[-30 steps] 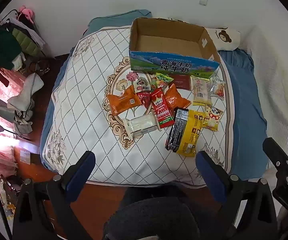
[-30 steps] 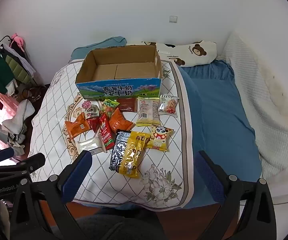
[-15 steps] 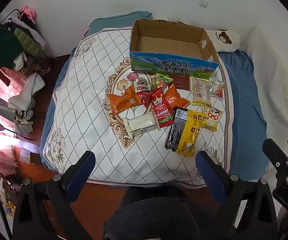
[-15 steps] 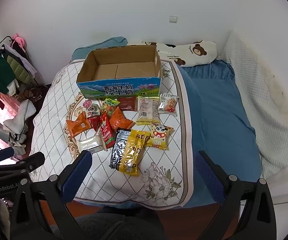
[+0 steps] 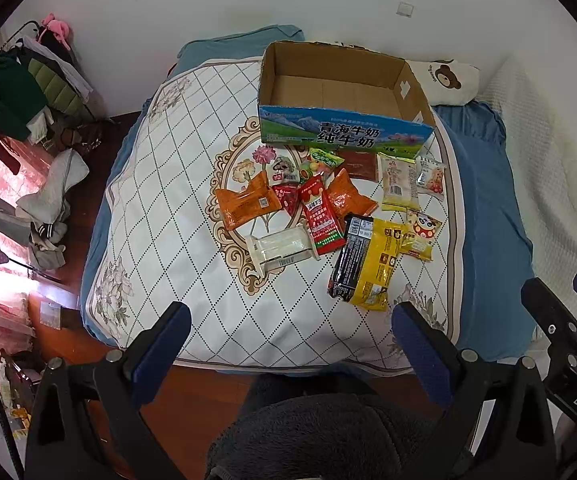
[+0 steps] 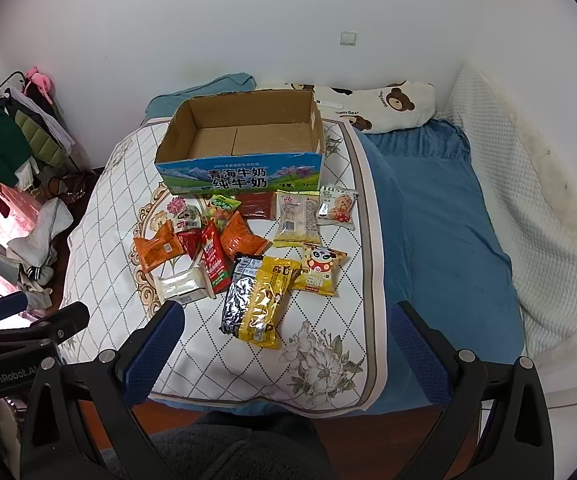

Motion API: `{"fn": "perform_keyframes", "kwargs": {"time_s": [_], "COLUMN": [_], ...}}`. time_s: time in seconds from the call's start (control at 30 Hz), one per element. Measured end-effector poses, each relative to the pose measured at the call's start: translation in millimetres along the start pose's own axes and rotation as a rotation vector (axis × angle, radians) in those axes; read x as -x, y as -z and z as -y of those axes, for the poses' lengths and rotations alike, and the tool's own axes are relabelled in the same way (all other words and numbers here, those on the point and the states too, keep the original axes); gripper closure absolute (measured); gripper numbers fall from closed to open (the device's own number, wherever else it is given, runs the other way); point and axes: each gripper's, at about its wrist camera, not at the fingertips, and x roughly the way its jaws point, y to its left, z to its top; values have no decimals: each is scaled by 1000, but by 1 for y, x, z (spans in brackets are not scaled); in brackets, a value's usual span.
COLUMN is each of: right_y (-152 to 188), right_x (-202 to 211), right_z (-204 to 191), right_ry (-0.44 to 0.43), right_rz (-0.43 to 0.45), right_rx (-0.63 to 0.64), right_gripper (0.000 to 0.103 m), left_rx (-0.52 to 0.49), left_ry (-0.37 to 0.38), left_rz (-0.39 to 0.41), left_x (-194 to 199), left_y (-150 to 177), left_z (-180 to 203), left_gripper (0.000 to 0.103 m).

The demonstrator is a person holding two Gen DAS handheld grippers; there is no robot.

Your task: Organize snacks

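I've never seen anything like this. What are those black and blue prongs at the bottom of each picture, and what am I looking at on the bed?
There is no robot here: a person holds two hand tools, each with two jaws and a wide-angle camera looking forward along them. One picture comes from the left gripper, the other from the right gripper. The blue-padded prongs are the jaws; both stand open and hold nothing. Each camera also catches the other tool at its edge. Ahead, on a quilted cover on the bed, sits an empty cardboard milk box. In front of it lie loose snack packets, among them a yellow packet, a red packet and a clear-wrapped white one. None is in the box yet.
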Motion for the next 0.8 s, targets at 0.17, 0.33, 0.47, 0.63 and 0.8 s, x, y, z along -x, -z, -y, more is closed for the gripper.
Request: {"fn": "perform_keyframes", "kwargs": {"time_s": [0.17, 0.33, 0.47, 0.63, 0.8], "right_y": [0, 0, 0, -1, -3], "right_x": [1, 3, 4, 4, 5], "right_z": [1, 2, 2, 2, 1], "right_ry": [-4, -9, -7, -6, -8], "right_rz": [2, 8, 13, 15, 19], "right_rx": [-4, -15, -17, -15, -16], "right_gripper": [0, 0, 0, 0, 0], "left_rx": [-5, -8, -8, -10, -11], "left_ry": [0, 3, 3, 4, 4], "left_rz": [-3, 0, 3, 5, 7], "left_x": [-2, -4, -4, -6, -6], "left_y": [0, 3, 3, 2, 2], "left_z": [1, 0, 1, 1, 1], "left_gripper": [0, 0, 0, 0, 0]}}
